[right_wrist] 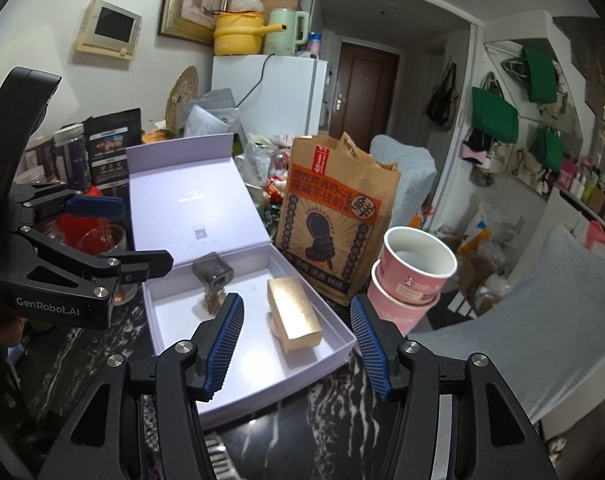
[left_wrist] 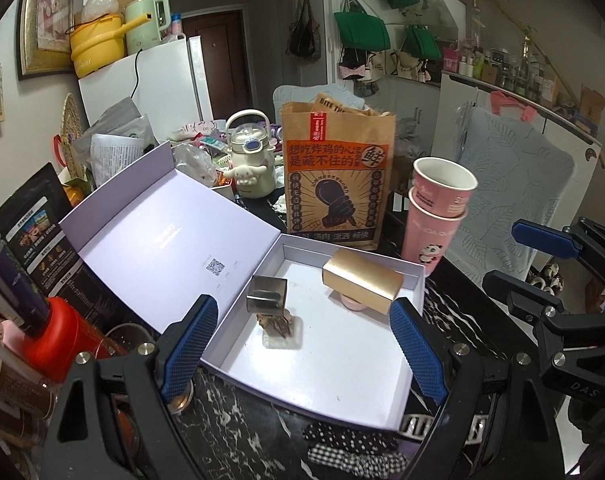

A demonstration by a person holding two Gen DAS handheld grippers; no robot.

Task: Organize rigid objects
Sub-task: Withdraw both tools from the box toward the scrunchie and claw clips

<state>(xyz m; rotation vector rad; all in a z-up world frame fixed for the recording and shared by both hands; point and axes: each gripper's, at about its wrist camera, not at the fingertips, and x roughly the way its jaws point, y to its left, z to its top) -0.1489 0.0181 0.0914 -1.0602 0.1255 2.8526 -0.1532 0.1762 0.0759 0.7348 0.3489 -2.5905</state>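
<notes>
An open white box (left_wrist: 342, 384) (right_wrist: 262, 364) with a raised lilac lid (left_wrist: 170, 236) (right_wrist: 190, 196) lies on the black marbled table. Inside it a gold rectangular box (left_wrist: 362, 286) (right_wrist: 294, 316) rests on a small pink round thing. A shiny metal cube (left_wrist: 267, 295) (right_wrist: 213, 270) sits on a brown item in a clear tray. My left gripper (left_wrist: 302, 348) is open and empty over the box's near edge. My right gripper (right_wrist: 296, 344) is open and empty just before the gold box; it also shows at the right of the left wrist view (left_wrist: 518, 256).
Stacked pink paper cups (left_wrist: 436, 216) (right_wrist: 412, 280) and a brown paper bag (left_wrist: 336, 172) (right_wrist: 334, 216) stand behind the box. A red-capped jar (left_wrist: 58, 332), bottles and packets crowd the left. A cream kettle-shaped bottle (left_wrist: 250, 156) stands farther back. Checkered cloth (left_wrist: 354, 448) lies at the near edge.
</notes>
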